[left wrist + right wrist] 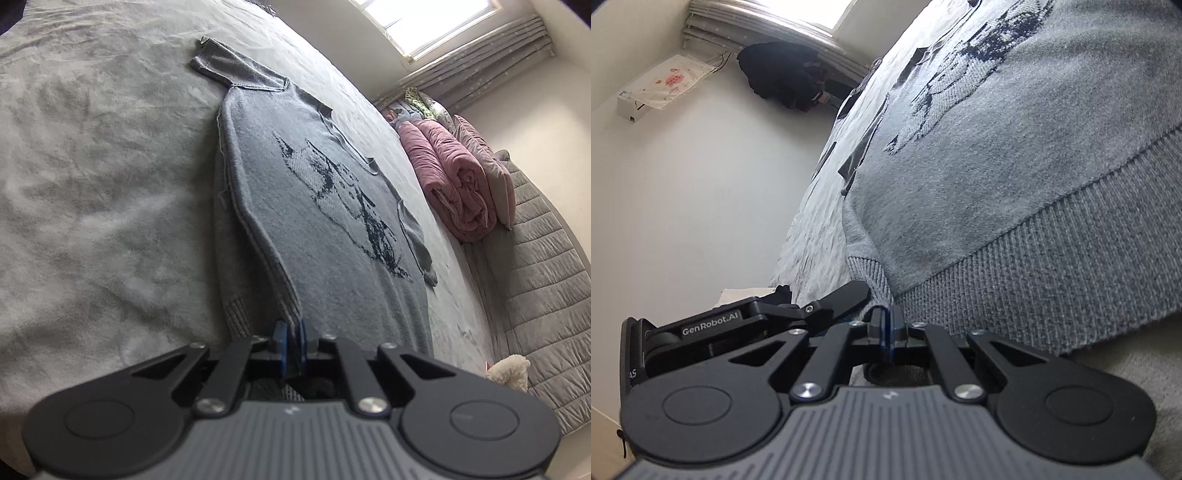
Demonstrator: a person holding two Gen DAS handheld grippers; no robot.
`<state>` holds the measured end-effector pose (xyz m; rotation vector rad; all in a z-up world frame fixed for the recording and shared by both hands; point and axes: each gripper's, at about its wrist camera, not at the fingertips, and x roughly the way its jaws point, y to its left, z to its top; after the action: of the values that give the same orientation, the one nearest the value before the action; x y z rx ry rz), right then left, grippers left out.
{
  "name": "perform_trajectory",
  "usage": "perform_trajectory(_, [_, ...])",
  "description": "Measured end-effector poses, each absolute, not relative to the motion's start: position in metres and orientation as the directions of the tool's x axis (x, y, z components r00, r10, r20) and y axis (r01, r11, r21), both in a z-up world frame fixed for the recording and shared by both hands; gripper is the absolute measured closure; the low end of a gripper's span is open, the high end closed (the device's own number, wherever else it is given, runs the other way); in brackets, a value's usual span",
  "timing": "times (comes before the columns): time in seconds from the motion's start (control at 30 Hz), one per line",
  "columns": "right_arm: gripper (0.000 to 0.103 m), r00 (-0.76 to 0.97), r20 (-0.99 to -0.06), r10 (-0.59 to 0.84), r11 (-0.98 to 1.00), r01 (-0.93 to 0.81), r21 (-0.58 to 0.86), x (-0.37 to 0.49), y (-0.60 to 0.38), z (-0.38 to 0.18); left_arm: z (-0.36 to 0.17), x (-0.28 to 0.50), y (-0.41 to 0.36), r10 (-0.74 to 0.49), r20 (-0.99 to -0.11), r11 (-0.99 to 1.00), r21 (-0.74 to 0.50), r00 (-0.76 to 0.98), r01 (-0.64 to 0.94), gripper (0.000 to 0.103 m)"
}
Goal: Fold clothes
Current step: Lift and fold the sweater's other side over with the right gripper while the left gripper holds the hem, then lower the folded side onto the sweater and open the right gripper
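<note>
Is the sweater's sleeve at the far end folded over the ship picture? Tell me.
No, in the left wrist view the sleeve of the sweater lies stretched out beyond the picture.

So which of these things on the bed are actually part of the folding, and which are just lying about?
Part of the job:
grey sweater
left gripper, shut on its hem
right gripper, shut on its hem

Just lying about:
pink quilt
pillow
cream soft toy
dark clothes under the window

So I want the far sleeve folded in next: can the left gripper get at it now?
Probably not yet: the left gripper is shut on the sweater hem, and the sleeve lies far up the bed.
</note>
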<state>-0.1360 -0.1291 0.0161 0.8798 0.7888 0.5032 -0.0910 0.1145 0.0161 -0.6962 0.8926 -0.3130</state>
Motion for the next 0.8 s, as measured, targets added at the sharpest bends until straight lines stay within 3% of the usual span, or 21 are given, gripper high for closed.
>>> perform_trajectory(0.47, [0.099,0.616,-0.476,0.627,0.720,-0.225,0.657,-0.130,-0.111,0.015,0.029,-0.116,0.156,-0.423,-0.589,0.767,-0.638,0.688,-0.075,0.099])
perform_trajectory(0.8, [0.103,0.624,-0.530,0.574,0.805,-0.313,0.504,-0.136,-0.107,0.008,0.027,-0.125,0.182,-0.371,-0.611,0.787,-0.606,0.699,-0.113,0.100])
